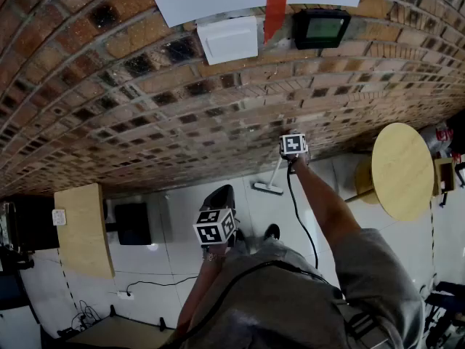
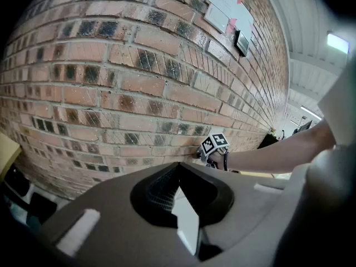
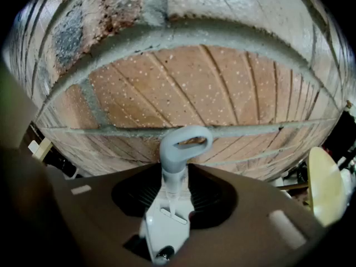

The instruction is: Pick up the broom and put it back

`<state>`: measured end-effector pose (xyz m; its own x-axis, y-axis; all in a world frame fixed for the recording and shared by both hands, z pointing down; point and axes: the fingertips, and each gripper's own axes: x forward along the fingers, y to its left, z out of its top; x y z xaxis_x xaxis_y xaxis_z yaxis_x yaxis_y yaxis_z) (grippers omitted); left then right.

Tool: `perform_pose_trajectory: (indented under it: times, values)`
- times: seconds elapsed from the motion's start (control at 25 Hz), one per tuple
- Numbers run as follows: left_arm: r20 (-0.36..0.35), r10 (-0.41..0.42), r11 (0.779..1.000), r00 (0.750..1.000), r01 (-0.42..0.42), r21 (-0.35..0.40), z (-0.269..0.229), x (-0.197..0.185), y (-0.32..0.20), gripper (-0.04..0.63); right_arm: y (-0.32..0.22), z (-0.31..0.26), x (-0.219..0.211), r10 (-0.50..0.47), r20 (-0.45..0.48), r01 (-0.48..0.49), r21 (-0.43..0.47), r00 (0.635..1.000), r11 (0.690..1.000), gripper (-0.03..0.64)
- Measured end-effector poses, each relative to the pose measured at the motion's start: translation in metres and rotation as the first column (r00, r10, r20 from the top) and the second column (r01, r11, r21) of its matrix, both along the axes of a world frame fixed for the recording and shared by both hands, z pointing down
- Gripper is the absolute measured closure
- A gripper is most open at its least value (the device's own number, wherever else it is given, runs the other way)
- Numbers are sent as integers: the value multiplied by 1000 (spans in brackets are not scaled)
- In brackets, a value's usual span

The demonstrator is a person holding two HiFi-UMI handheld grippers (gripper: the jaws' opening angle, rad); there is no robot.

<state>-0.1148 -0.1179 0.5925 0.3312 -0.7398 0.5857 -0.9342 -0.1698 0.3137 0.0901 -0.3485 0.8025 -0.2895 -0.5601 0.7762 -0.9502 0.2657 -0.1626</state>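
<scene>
At the foot of the brick wall (image 1: 182,115), the right gripper (image 1: 291,157) has its fingers (image 3: 167,218) clenched on the shaft of the broom (image 3: 174,174). The grey hanging loop at the handle's end pokes out just past the fingertips, very close to the brick face; I cannot tell whether it touches. From above, the broom slants down from that grip to its pale head (image 1: 267,188), which rests on the white floor (image 1: 182,209) right by the base of the wall. The left gripper (image 1: 218,202) hangs lower and nearer the person's body, well apart from the broom. Its fingers (image 2: 186,221) are pressed together with nothing between them, pointing toward the wall. A black cable (image 1: 301,209) trails from the right gripper along the outstretched forearm. There is open floor between the two grippers and around the broom head. To the right a round wooden desk (image 1: 402,169) stands near the wall, and to the left a rectangular wooden desk (image 1: 83,230) sits beside a dark box. Both are clear of the broom.
</scene>
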Motion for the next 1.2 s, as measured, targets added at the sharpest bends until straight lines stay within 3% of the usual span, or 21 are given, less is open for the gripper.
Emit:
perform_pose_trajectory:
  times: [0.04,0.16,0.36,0.64,0.96,1.2]
  values:
    - [0,1,1000,1000,-1,0,0,1,-2,607,1,1,1,0,-1,0,-11,1000,1000,514]
    - [-1,4,1000,1000,-4,0,0,3,-6,607,4,1,6,-8,-14,7,-33,1000,999,517]
    - [-2,34,999,999,-34,9,-2,11,-8,607,16,-8,13,-52,-44,53,27,998,998,518]
    - [-7,98,995,995,-98,35,-11,27,-6,607,93,-30,-4,-101,-11,102,137,995,985,518]
    - [-16,161,984,987,-159,86,-23,44,-4,606,163,-116,-11,-111,7,104,292,994,951,518]
    - [-19,197,972,980,-193,132,-39,56,-14,607,188,-181,-4,-24,51,9,280,998,960,518]
